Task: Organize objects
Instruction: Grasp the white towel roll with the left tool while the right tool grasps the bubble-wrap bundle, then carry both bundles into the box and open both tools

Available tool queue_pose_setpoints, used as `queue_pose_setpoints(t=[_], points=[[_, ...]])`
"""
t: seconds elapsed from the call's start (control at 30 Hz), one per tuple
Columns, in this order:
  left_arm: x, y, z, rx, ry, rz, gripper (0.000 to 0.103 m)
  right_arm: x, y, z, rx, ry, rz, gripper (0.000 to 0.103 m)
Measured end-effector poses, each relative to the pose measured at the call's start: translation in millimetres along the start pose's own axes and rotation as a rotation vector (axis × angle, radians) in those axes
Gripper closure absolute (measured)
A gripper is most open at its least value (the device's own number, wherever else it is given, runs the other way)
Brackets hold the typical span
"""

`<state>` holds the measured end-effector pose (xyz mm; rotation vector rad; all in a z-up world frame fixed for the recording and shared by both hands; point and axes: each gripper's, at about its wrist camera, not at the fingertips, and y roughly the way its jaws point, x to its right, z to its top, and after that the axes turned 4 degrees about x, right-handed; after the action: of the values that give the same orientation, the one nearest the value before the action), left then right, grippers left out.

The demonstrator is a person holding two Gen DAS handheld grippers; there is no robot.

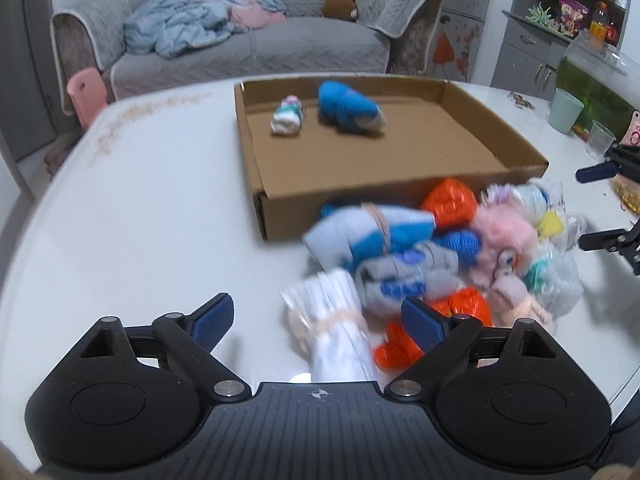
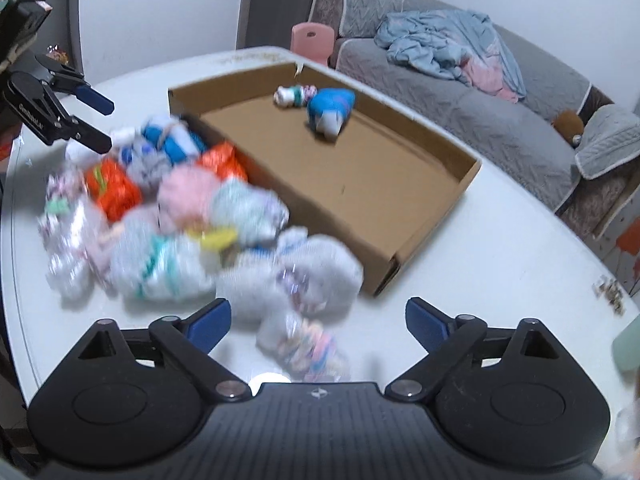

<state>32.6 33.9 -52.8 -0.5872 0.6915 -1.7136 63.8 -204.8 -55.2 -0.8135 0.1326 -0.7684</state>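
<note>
Left gripper (image 1: pixel 318 320) and right gripper (image 2: pixel 318 320): jaws wide, empty, beside box (image 1: pixel 516 136); sock pile (image 1: pixel 432 248) touches box.

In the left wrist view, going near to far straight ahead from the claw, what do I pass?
Open left claw → white rolled sock bundle between its fingers → grey and blue rolled sock → near wall of the brown cardboard tray → blue rolled sock inside the tray → grey sofa.
</note>
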Motion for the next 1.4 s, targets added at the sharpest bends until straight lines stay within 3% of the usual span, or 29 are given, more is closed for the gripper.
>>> queue_pose_setpoints(t=[0.17,0.33,0.47,0.53,0.6,0.73,1.03,1.4], points=[[-6,11,-9,-0.019,-0.036,-0.002,0.01,-3,16,-16,-0.013,0.015,0.011,0.035],[-11,16,-13,-0.042,-0.022,0.023,0.017,-2,15,-20,0.017,0.072,0.061,0.05],[-9,15,-14,-0.03,0.013,0.05,0.024,-3,8,-28,0.022,0.091,0.078,0.053],[-8,11,-15,-0.014,0.022,0.041,0.046,-4,5,-31,0.025,0.106,0.079,0.054],[-5,9,-14,-0.011,0.034,0.038,0.062,-5,2,-35,0.027,0.123,0.08,0.055],[-1,6,-16,-0.009,0.047,0.049,0.063,-4,-5,-39,0.025,0.156,0.077,0.061],[-13,-16,-5,0.024,0.007,0.038,0.063,0,-34,-34,0.051,0.17,0.054,0.062],[-20,-49,34,0.098,0.024,0.049,0.062,13,-65,15,0.139,0.169,0.023,0.062]])
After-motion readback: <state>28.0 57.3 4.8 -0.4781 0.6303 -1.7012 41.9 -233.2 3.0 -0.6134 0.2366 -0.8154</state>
